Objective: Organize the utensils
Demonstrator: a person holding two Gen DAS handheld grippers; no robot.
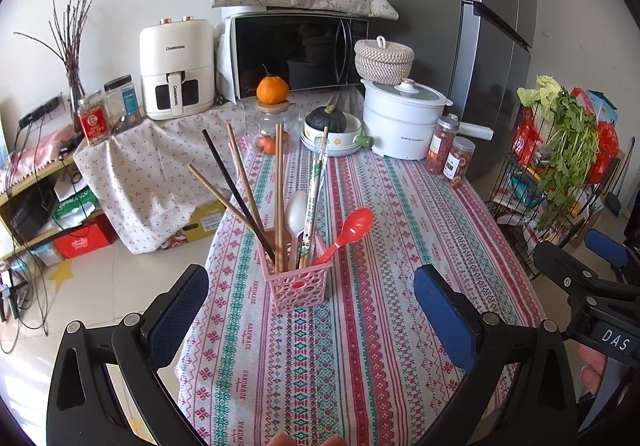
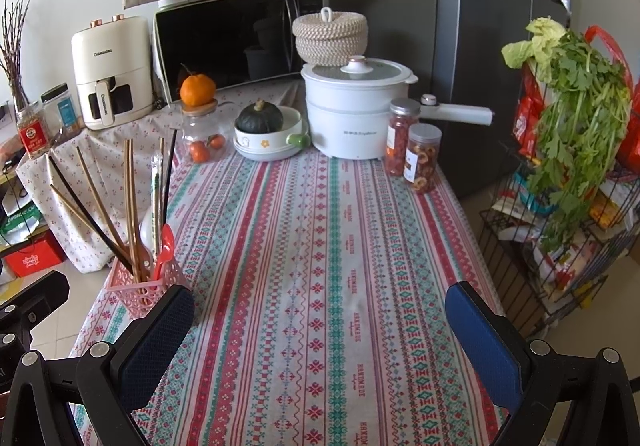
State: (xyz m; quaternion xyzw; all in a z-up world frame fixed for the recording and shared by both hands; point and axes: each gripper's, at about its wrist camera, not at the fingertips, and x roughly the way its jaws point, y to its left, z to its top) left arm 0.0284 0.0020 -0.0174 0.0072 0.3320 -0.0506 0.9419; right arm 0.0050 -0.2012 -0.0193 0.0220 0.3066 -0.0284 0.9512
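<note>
1. Two grippers stand with jaws spread wide and nothing between them: the left gripper just before the pink basket, the right gripper over bare striped cloth on the bench.
2. At the bench's far end stand a white electric pot, two snack jars, a dark squash in a bowl and a glass jar topped by an orange.
3. The perforated basket stands upright near the bench's left edge, holding wooden chopsticks, a black chopstick, wrapped chopsticks, a white spoon and a red spoon leaning right.
</note>
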